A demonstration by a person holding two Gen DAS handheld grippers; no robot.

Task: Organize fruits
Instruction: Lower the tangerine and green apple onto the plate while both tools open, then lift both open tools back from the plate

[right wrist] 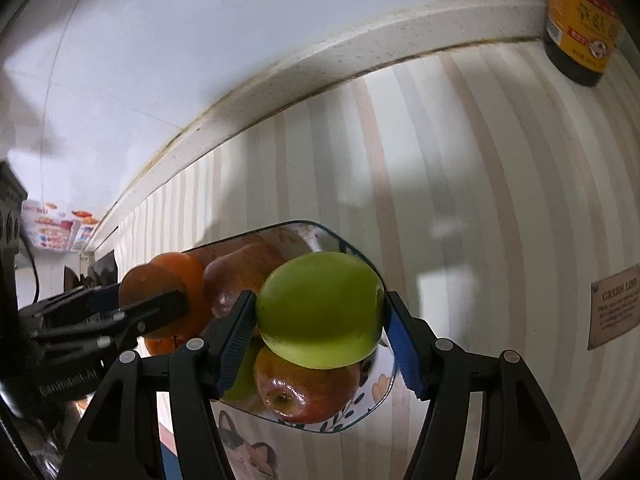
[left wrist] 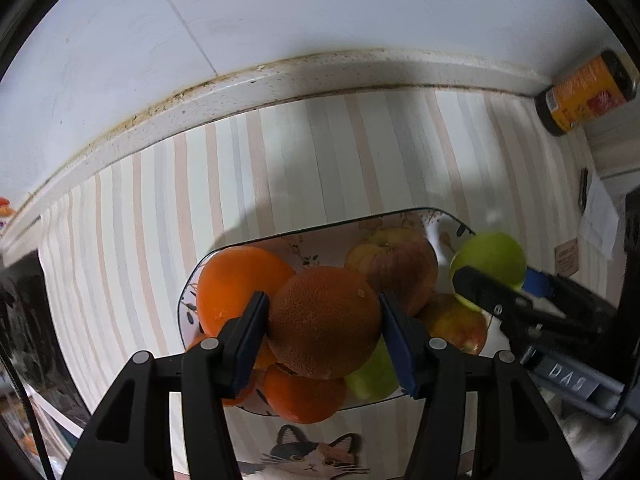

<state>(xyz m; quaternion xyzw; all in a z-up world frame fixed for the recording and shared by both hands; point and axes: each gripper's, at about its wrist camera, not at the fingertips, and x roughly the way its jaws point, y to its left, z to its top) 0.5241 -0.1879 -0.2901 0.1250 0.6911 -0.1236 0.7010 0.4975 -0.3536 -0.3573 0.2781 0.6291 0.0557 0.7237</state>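
Observation:
A flowered plate (left wrist: 448,218) on the striped cloth holds oranges (left wrist: 236,280), red apples (left wrist: 400,264) and a green apple (left wrist: 374,376). My left gripper (left wrist: 324,326) is shut on an orange (left wrist: 324,320), held just above the plate's pile. My right gripper (right wrist: 320,320) is shut on a green apple (right wrist: 320,308) above a red apple (right wrist: 304,388) at the plate's (right wrist: 380,392) right side. The right gripper also shows in the left wrist view (left wrist: 496,280), and the left gripper in the right wrist view (right wrist: 156,300).
A dark sauce bottle (right wrist: 580,20) with a yellow label stands at the back right by the wall ledge (left wrist: 280,80). The striped cloth (left wrist: 280,160) has a cat picture (left wrist: 312,456) at the near edge. A small label card (right wrist: 614,312) lies at right.

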